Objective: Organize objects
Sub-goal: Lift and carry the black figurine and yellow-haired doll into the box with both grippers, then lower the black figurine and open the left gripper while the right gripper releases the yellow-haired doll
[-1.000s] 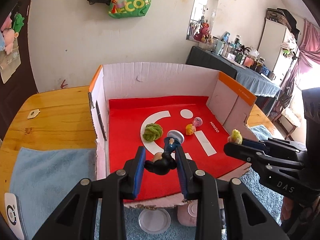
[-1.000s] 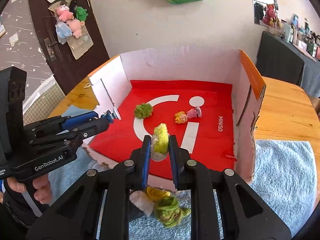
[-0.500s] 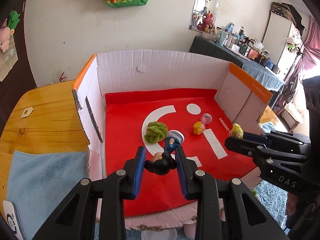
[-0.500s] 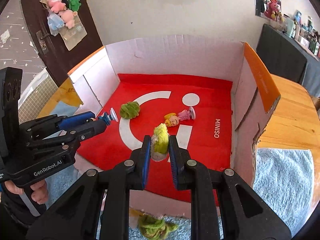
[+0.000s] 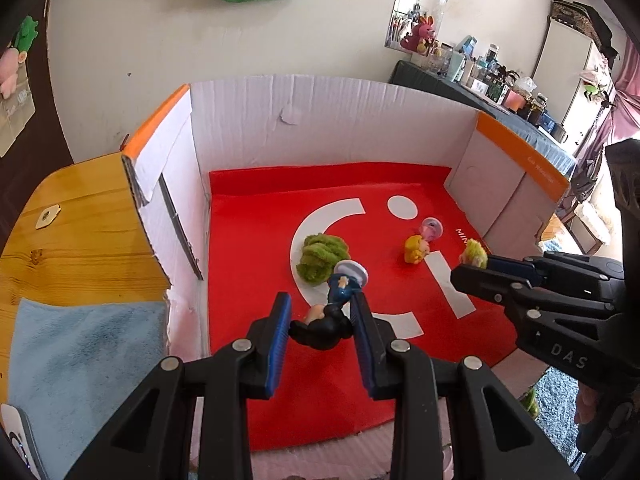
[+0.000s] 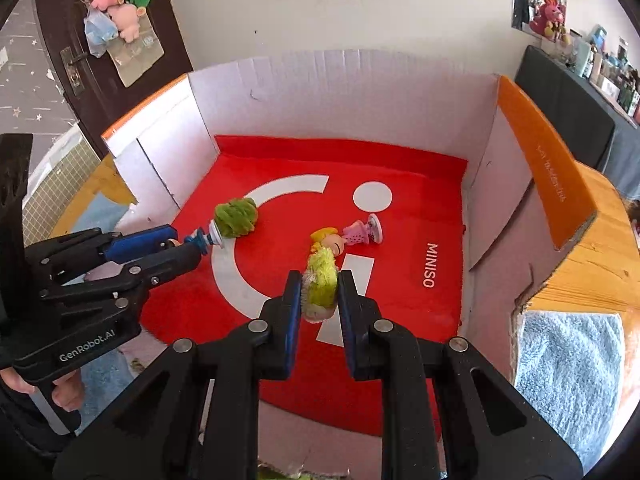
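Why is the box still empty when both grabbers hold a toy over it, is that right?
Not quite. The box isn't empty: the right wrist view shows a green fuzzy toy and a yellow-haired doll lying on its red floor. Both grippers, left gripper and right gripper, do hold toys.

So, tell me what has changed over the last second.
Both grippers have carried their toys forward and down over the box. The left gripper stays shut on the blue figurine, the right gripper on the yellow-green plush. Toys on the red mat haven't moved.
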Tool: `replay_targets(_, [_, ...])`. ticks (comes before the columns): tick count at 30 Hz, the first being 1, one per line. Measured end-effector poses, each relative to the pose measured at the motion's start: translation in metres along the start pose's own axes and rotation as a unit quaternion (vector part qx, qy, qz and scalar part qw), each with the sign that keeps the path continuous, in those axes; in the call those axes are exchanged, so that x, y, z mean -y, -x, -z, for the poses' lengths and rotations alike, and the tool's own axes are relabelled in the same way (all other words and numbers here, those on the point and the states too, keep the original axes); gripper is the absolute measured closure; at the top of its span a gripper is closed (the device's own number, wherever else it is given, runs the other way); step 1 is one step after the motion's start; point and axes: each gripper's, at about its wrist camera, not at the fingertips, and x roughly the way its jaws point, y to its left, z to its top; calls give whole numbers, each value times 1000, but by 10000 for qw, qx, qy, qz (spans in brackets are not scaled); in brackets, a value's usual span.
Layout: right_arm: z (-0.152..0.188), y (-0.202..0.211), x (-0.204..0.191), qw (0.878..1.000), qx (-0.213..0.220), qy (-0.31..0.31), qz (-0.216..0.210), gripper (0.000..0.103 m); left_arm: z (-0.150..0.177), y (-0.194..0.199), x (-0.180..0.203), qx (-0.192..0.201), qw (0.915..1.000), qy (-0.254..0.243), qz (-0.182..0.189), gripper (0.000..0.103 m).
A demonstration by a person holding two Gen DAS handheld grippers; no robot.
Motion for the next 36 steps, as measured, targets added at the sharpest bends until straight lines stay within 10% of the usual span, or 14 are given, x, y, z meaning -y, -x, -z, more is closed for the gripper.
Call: replay_targets(36, [-1,-21,16,9993,-314,-175,-41,86,1,-19,-1,-207,9998,-50,-67,71])
